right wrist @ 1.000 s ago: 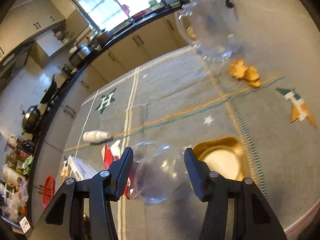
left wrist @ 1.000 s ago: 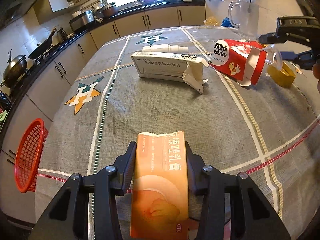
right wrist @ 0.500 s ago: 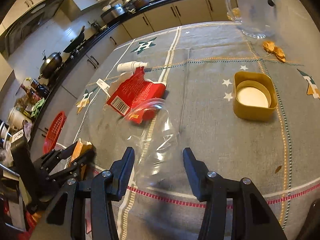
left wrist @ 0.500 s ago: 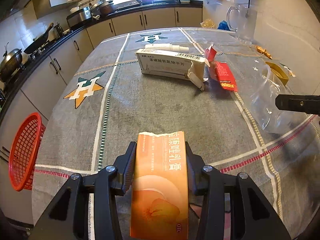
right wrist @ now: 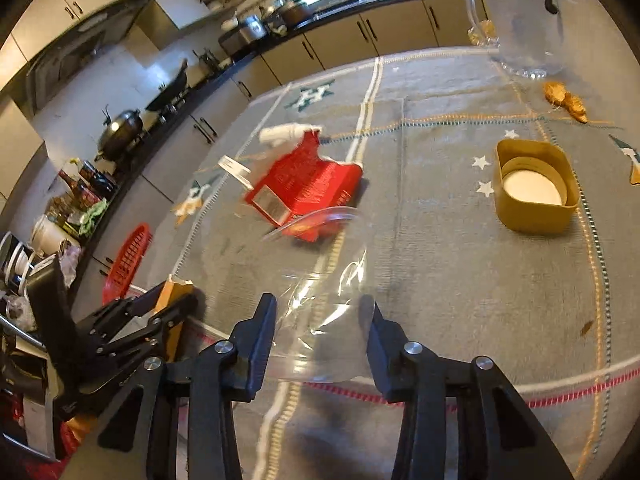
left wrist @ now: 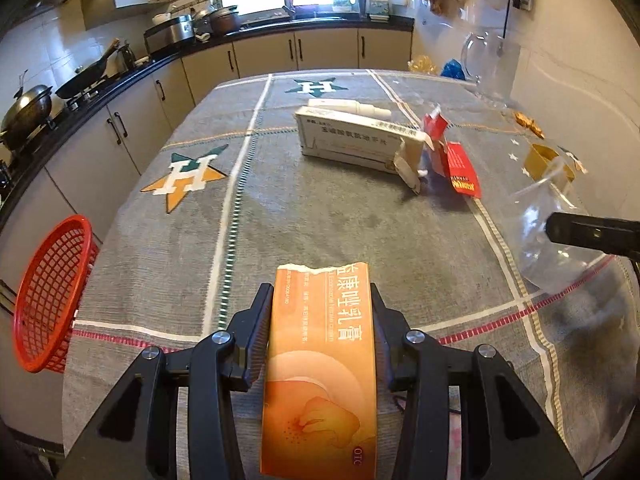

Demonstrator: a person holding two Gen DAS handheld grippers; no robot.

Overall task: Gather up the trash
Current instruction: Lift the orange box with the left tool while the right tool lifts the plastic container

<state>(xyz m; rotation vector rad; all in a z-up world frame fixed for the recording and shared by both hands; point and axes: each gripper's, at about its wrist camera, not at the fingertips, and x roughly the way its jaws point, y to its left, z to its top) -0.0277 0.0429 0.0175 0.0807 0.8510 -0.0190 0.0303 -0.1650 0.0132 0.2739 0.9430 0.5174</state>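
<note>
Grey tablecloth (left wrist: 320,220), left gripper (left wrist: 320,312) clamping orange box (left wrist: 320,380), right gripper (right wrist: 320,320) gripping clear cup (right wrist: 320,300)

Lots of open cloth on the near-left half of the surface (left wrist: 280,216), so a gripper could slide through there no problem. The far-middle is the cluttered bit: white box (left wrist: 352,142), spray bottle (left wrist: 348,107) just behind it and red carton (right wrist: 304,184) touching its right end. Narrow lane between that carton and the yellow tub (right wrist: 534,188). Glass jug (right wrist: 520,20) blocks the far-right corner, crumbs (right wrist: 566,100) near it. Red basket (left wrist: 48,296) hangs off the left edge, well apart from the rest.
</note>
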